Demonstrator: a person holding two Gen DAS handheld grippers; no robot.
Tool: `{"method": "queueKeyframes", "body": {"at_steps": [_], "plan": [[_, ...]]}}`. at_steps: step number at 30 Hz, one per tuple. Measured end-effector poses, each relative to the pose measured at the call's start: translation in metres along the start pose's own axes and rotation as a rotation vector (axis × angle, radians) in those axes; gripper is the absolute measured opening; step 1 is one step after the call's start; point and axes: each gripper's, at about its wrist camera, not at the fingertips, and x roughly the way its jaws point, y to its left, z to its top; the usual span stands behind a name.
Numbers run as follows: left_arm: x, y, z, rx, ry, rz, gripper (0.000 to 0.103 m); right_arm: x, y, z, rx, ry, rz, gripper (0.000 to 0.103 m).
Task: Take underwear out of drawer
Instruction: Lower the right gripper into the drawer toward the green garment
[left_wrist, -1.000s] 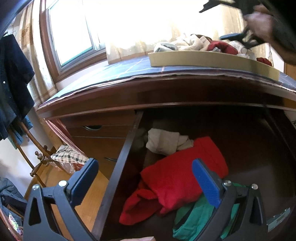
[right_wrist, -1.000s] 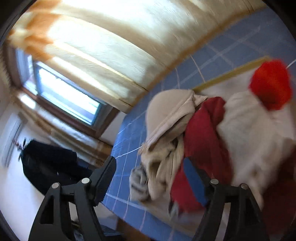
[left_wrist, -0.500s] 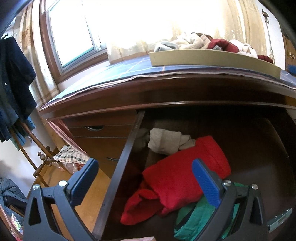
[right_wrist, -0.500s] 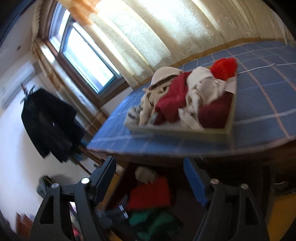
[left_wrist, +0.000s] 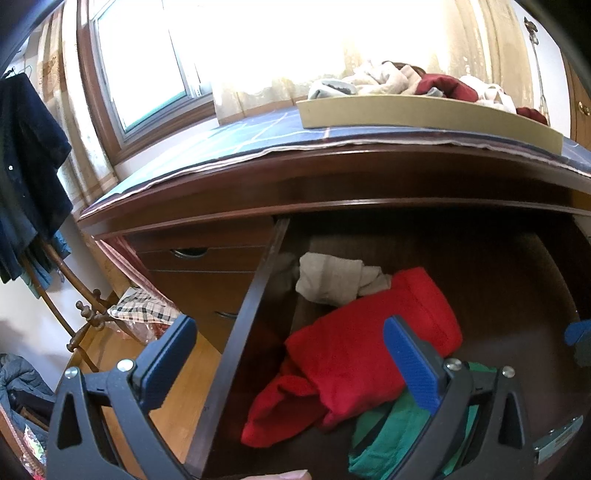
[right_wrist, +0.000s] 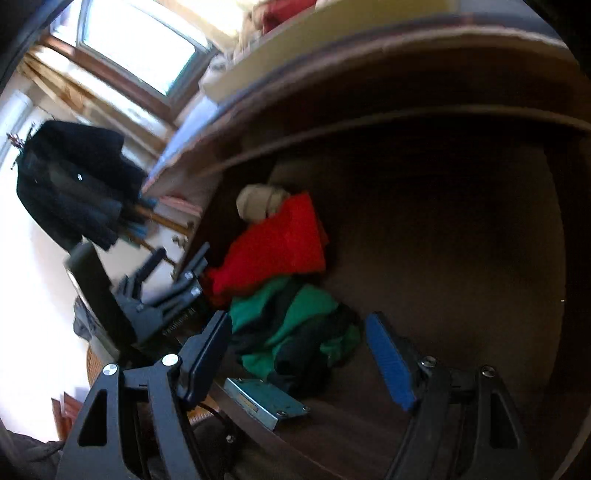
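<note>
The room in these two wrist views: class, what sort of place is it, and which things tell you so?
Most likely a bedroom at home. A wooden dresser stands with one drawer open, clothes inside; dark garments hang on a coat stand beside a curtained window.

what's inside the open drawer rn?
Inside the drawer: a beige garment at the back, a red one partly over a green one. Anything beneath them is hidden.
</note>
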Motion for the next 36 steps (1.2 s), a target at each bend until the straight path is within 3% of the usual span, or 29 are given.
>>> {"method": "queueKeyframes", "body": {"at_steps": [7, 12, 18, 28, 31, 35, 36], "plan": [[0.003, 0.020, 0.003, -0.100, 0.027, 0.060, 0.103, 0.035, 0.011, 0.007, -0.056, 0.129, -0.068, 0.077], [0.006, 0.019, 0.001, -0.064, 0.028, 0.095, 0.103, 0.060, 0.018, 0.008, -0.081, 0.233, -0.079, 0.077], [0.007, 0.024, 0.003, -0.106, 0.030, 0.091, 0.103, 0.082, 0.029, 0.012, -0.129, 0.283, -0.128, 0.077], [0.010, 0.028, 0.003, -0.144, 0.044, 0.103, 0.103, 0.115, 0.051, 0.009, -0.238, 0.448, -0.177, 0.077], [0.010, 0.027, 0.004, -0.137, 0.039, 0.105, 0.103, 0.117, 0.046, 0.010, -0.221, 0.465, -0.159, 0.070], [0.010, 0.028, 0.003, -0.143, 0.033, 0.107, 0.103, 0.112, 0.034, 0.012, -0.187, 0.439, -0.178, 0.038], [0.009, 0.027, 0.003, -0.143, 0.031, 0.107, 0.103, 0.110, 0.029, 0.012, -0.166, 0.432, -0.155, 0.037]]}}
